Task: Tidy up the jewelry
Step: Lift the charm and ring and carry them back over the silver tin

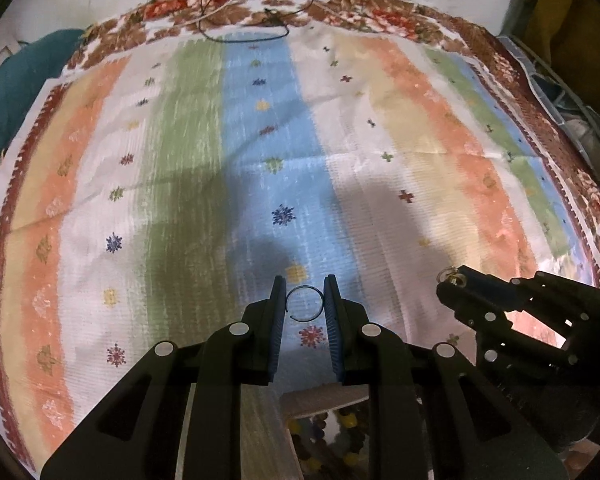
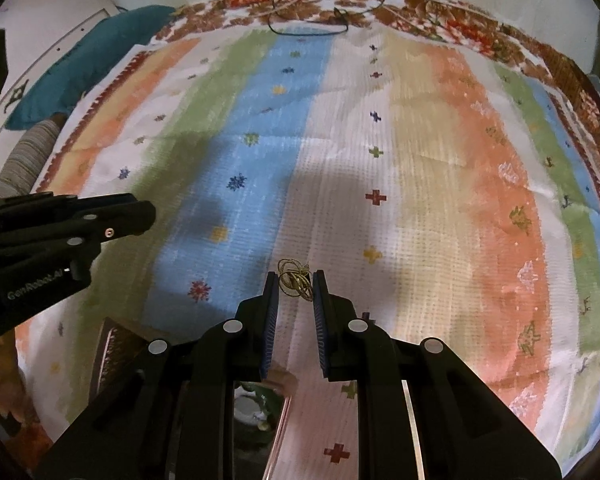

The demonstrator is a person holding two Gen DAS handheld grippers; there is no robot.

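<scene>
Striped cloth (image 1: 260, 140) in green, blue, white, cream and orange, dotted with small stitched flowers and crosses, covers the whole work surface; a brown floral border runs along its far edge, where a thin dark cord (image 1: 244, 38) lies looped. The left gripper (image 1: 305, 300) hangs above the blue stripe with its blue ribbed pads closed on a thin open wire ring (image 1: 304, 304), which spans the narrow gap between them. The right gripper (image 2: 296, 286) is likewise closed, pinching a small cluster of gold hoops (image 2: 295, 278) at its fingertips; from the left wrist view the same cluster shows at the tip of that tool. White lettering on the left gripper's black body reads "GenRobot.AI" (image 2: 34, 282). Below the left gripper, partly hidden, a box (image 1: 324, 428) holds coloured beads. A teal cushion (image 2: 88, 64) rests beyond the cloth's far left corner.
</scene>
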